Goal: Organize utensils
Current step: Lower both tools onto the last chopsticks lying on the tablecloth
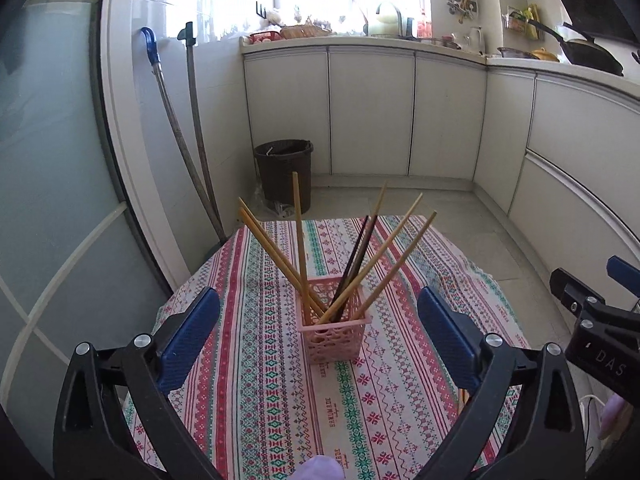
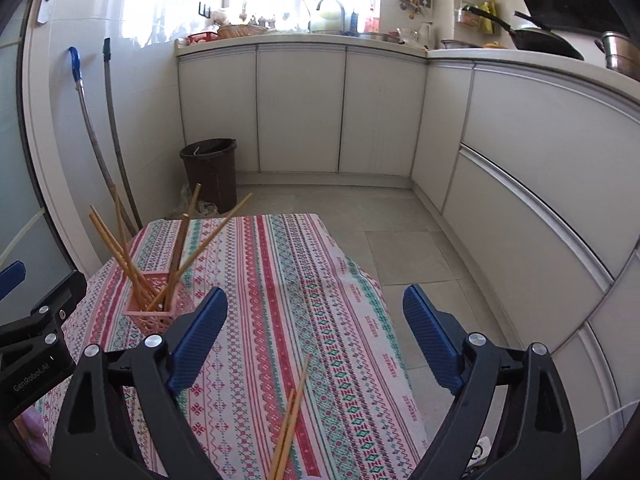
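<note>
A pink lattice basket (image 1: 335, 338) stands on the patterned tablecloth (image 1: 260, 380) and holds several upright chopsticks (image 1: 300, 248), light wood and dark. My left gripper (image 1: 318, 332) is open, its blue pads either side of the basket but nearer the camera, empty. In the right wrist view the basket (image 2: 154, 314) is at the left. My right gripper (image 2: 314, 328) is open and empty above the cloth (image 2: 340, 320). A pair of loose wooden chopsticks (image 2: 290, 420) lies on the cloth near the front edge, below and between the right fingers.
The right gripper's body (image 1: 596, 320) shows at the right edge of the left view. A dark bin (image 1: 285, 172) and two mop handles (image 1: 192, 140) stand beyond the table. White cabinets (image 2: 520, 160) run along the back and right.
</note>
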